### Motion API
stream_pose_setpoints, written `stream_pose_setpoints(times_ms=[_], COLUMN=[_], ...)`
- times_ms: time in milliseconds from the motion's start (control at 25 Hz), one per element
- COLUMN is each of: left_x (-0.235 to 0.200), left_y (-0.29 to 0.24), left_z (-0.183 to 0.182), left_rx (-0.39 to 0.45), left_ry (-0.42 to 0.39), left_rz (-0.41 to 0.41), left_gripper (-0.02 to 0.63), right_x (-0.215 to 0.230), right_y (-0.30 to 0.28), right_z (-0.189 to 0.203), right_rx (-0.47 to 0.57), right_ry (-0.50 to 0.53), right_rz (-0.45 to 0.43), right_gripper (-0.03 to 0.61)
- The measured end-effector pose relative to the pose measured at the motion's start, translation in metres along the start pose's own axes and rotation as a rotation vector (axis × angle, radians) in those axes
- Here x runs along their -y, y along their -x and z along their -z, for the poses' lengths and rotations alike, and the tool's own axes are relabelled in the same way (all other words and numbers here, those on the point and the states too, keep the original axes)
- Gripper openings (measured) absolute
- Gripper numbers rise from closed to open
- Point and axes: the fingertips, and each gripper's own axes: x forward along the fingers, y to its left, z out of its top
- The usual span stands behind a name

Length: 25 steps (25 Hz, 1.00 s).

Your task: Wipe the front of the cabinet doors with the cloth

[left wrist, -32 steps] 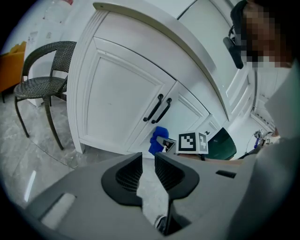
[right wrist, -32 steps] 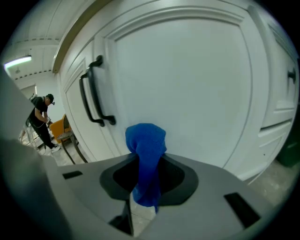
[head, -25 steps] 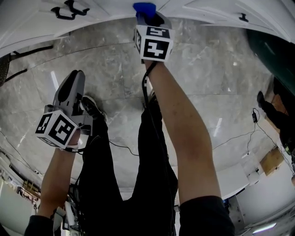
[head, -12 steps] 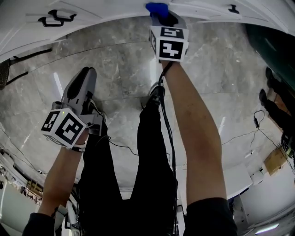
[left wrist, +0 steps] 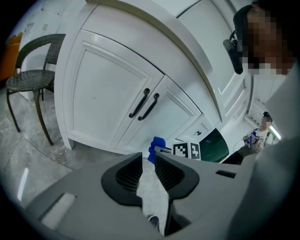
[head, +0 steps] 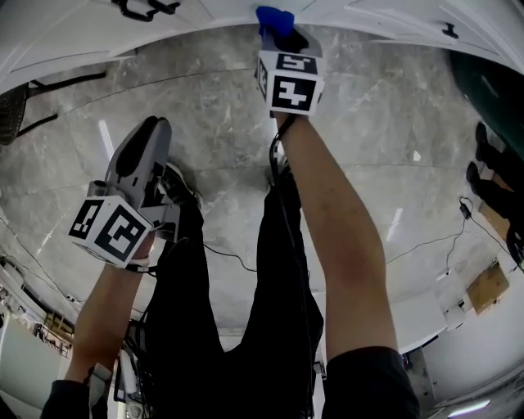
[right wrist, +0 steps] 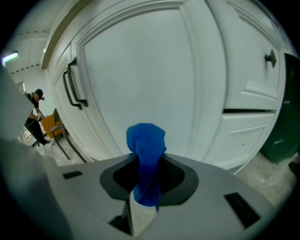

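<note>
A blue cloth [right wrist: 146, 145] is clamped between the jaws of the right gripper [right wrist: 146, 185], with its bunched end sticking out past the tips. In the head view the right gripper [head: 281, 34] is stretched forward on a straight arm, and the cloth [head: 273, 16] is seen at the lower edge of the white cabinet door [head: 368, 11]. Whether cloth and door touch cannot be told. In the right gripper view a plain door panel [right wrist: 140, 70] fills the space behind the cloth, and black handles [right wrist: 75, 86] are seen at its left.

The left gripper [head: 141, 141] is held lower and well back from the cabinet, over the grey marble floor [head: 205, 106]. Its jaws [left wrist: 149, 168] are kept a narrow slit apart, and nothing is held between them. A dark woven chair [left wrist: 33, 79] is seen beside the cabinet
</note>
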Motion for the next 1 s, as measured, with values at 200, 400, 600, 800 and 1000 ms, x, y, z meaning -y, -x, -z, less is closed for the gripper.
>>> stream_pose_setpoints(times_ms=[200,400,600,800,1000], left_x=[-0.034,-0.056,-0.061,-0.048,-0.013], left_y=[0.024,0.033,0.029,0.003,-0.023], left_z=[0.001,0.006,0.016,0.028,0.058], left_rx=[0.002,0.006,0.002,0.013,-0.021], left_ry=[0.009,0.02,0.006,0.001,-0.002], left_rz=[-0.018,-0.029,-0.033,-0.034,-0.003], left_gripper=[0.084,0.084,0.084,0.084,0.084], right_x=[-0.098,-0.143,-0.148,-0.097,-0.028], right_y=[-0.032,-0.068,-0.083,-0.091,-0.089], right_z=[0.007,0.005,0.016,0.023,0.036], right_rx=[-0.034,-0.062,-0.056,-0.035,-0.036], right_ry=[0.073,0.112,0.265,0.238,0.288], right_rz=[-0.127,-0.177,-0.208,-0.172,-0.147], right_gripper=[0.089,0.089,0.089,0.089,0.089])
